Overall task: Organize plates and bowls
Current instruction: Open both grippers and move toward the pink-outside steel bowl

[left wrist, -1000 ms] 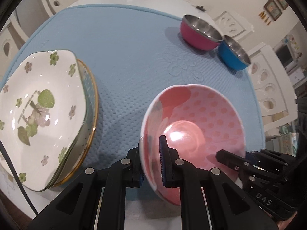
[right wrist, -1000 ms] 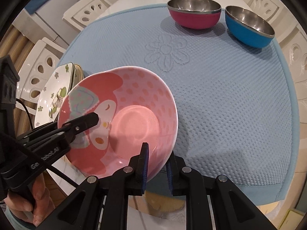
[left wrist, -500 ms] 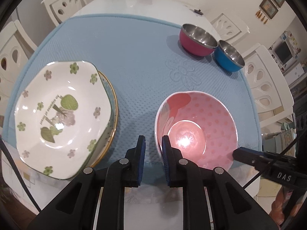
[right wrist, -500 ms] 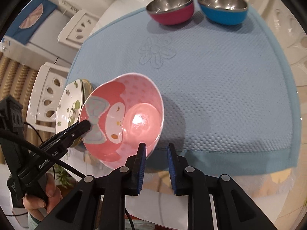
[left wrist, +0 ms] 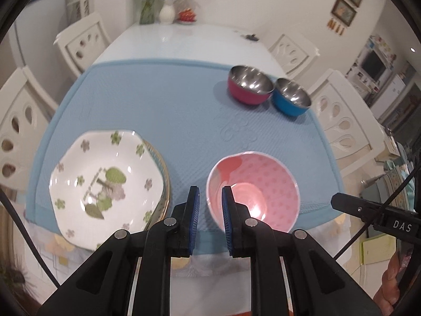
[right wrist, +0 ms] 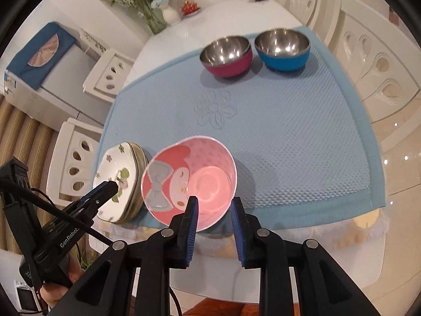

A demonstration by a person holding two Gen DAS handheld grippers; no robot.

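pink bowl [left wrist: 263,184]: glossy | mat [left wrist: 171,105]: dimpled cloth | plate [left wrist: 105,184]: glazed

Left hand-held gripper [left wrist: 209,221] empty, jaws narrowly parted; right hand-held gripper [right wrist: 213,230] opening, empty.

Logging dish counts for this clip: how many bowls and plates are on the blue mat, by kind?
Steel bowls: 2, a magenta bowl and a blue bowl
Pink bowl: 1
Plates: at least 2, a floral plate on a gold-rimmed plate; any more beneath are hidden
Total: 5 visible
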